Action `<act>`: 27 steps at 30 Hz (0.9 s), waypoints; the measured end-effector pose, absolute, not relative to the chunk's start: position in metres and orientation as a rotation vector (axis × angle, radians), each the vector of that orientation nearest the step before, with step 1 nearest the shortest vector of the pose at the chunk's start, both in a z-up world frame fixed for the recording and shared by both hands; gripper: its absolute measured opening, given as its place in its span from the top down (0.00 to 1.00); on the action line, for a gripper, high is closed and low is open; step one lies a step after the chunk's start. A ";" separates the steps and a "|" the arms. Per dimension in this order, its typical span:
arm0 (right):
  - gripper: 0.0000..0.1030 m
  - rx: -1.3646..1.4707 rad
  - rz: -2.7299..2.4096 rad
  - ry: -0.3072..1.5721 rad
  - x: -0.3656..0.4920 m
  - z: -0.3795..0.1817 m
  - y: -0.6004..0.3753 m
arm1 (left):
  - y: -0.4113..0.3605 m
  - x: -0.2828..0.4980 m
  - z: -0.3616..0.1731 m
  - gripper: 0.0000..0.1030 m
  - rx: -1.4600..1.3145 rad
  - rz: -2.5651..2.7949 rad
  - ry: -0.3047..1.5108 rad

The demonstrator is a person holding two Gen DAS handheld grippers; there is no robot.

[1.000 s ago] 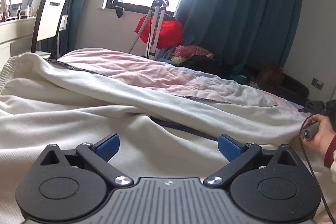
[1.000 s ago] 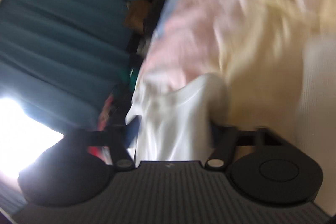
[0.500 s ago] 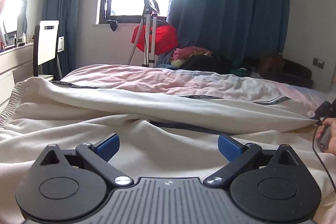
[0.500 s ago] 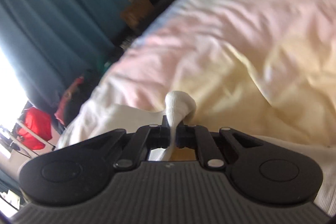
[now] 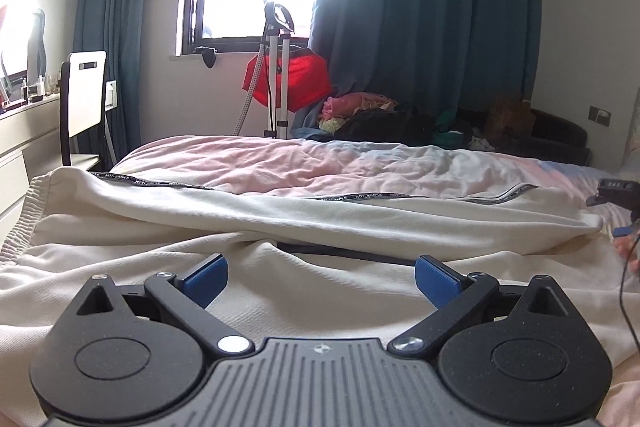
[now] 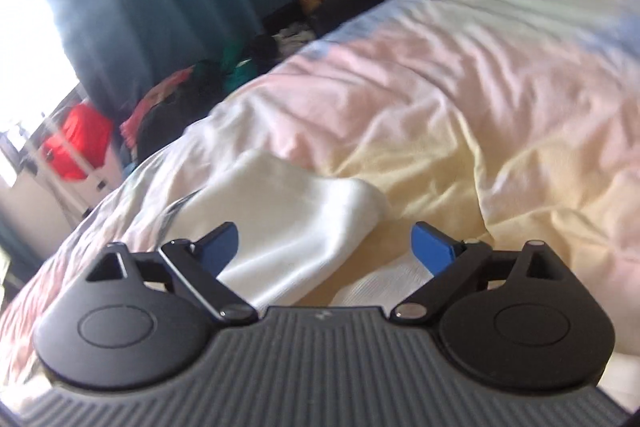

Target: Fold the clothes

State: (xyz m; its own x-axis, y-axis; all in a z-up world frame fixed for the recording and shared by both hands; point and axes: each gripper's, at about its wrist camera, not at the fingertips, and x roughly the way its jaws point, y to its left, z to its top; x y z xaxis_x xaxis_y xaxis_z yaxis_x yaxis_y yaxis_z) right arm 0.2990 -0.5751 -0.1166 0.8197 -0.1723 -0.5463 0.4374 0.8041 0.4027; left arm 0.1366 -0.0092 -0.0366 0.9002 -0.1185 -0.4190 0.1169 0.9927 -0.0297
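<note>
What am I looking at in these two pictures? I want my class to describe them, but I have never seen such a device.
There is no robot here. A person holds a two-finger gripper in each hand, and each gripper carries a wide-angle camera that looks forward along its fingers. So each picture shows the black tool at the bottom and the room beyond.

One picture is from the left gripper, the other from the right gripper. The blue pieces are the finger pads.

Both look over a bed with a pastel cover. On it lies a cream garment with a dark printed trim, to be folded.

Neither gripper holds anything. The right jaws have just been opening, and a fold of the garment lies loose below them, not pinched. The left jaws stand wide over the cloth.
</note>
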 end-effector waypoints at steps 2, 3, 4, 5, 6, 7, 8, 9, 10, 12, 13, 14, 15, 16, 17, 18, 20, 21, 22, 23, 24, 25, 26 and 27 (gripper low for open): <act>0.08 0.454 -0.301 0.513 0.277 -0.093 -0.552 | -0.007 0.129 -0.032 0.02 -0.006 -0.125 0.421; 0.08 0.407 -0.273 0.501 0.262 -0.081 -0.538 | -0.006 0.125 -0.030 0.02 -0.008 -0.127 0.414; 0.08 0.367 -0.248 0.491 0.249 -0.069 -0.523 | -0.005 0.121 -0.026 0.02 -0.008 -0.130 0.405; 0.08 0.333 -0.222 0.483 0.235 -0.059 -0.508 | -0.005 0.115 -0.022 0.02 -0.005 -0.131 0.393; 0.08 0.299 -0.196 0.474 0.220 -0.048 -0.492 | -0.004 0.109 -0.018 0.02 0.000 -0.131 0.379; 0.08 0.278 -0.171 0.463 0.207 -0.041 -0.479 | -0.003 0.103 -0.014 0.02 0.004 -0.133 0.368; 0.08 0.257 -0.147 0.452 0.193 -0.035 -0.466 | -0.002 0.096 -0.010 0.02 0.006 -0.136 0.358; 0.08 0.246 -0.126 0.443 0.180 -0.031 -0.454 | 0.000 0.088 -0.006 0.02 0.006 -0.141 0.348; 0.08 0.245 -0.113 0.433 0.169 -0.029 -0.445 | 0.002 0.081 -0.002 0.02 0.006 -0.148 0.340; 0.08 0.262 -0.097 0.413 0.148 -0.027 -0.432 | 0.004 0.067 0.002 0.02 0.016 -0.161 0.321; 0.08 0.289 -0.105 0.399 0.138 -0.028 -0.427 | 0.004 0.062 0.003 0.01 0.025 -0.166 0.312; 0.08 0.318 -0.117 0.392 0.132 -0.029 -0.424 | 0.004 0.057 0.003 0.01 0.035 -0.173 0.306; 0.08 0.346 -0.129 0.387 0.126 -0.030 -0.422 | 0.002 0.054 0.001 0.01 0.045 -0.179 0.304; 0.08 0.368 -0.149 0.392 0.123 -0.029 -0.421 | -0.001 0.053 -0.001 0.01 0.057 -0.185 0.305; 0.09 0.389 -0.171 0.397 0.121 -0.028 -0.420 | -0.003 0.052 -0.003 0.01 0.068 -0.191 0.305; 0.09 0.390 -0.181 0.385 0.118 -0.026 -0.419 | -0.007 0.052 -0.006 0.01 0.080 -0.196 0.311; 0.08 0.376 -0.221 0.357 0.113 -0.022 -0.415 | -0.015 0.056 -0.014 0.01 0.101 -0.210 0.331; 0.08 0.369 -0.244 0.350 0.111 -0.021 -0.413 | -0.020 0.058 -0.019 0.01 0.108 -0.220 0.345; 0.08 0.378 -0.269 0.339 0.107 -0.022 -0.412 | -0.025 0.062 -0.024 0.01 0.113 -0.233 0.361; 0.08 0.399 -0.291 0.322 0.102 -0.026 -0.413 | -0.031 0.067 -0.030 0.01 0.118 -0.248 0.377; 0.08 0.421 -0.307 0.307 0.098 -0.029 -0.414 | -0.038 0.072 -0.036 0.01 0.131 -0.266 0.393; 0.08 0.445 -0.338 0.293 0.095 -0.036 -0.416 | -0.047 0.078 -0.042 0.01 0.148 -0.288 0.409; 0.08 0.469 -0.372 0.280 0.092 -0.042 -0.419 | -0.056 0.085 -0.047 0.01 0.166 -0.309 0.425; 0.08 0.493 -0.405 0.266 0.088 -0.048 -0.422 | -0.067 0.092 -0.053 0.02 0.187 -0.337 0.443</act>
State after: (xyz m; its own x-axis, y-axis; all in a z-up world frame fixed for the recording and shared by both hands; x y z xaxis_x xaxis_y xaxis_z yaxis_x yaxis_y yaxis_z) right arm 0.0884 -0.4217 -0.0484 0.8874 -0.3103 -0.3410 0.4363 0.8045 0.4030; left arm 0.0922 -0.0672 -0.0533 0.8495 -0.2781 -0.4484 0.3586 0.9277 0.1040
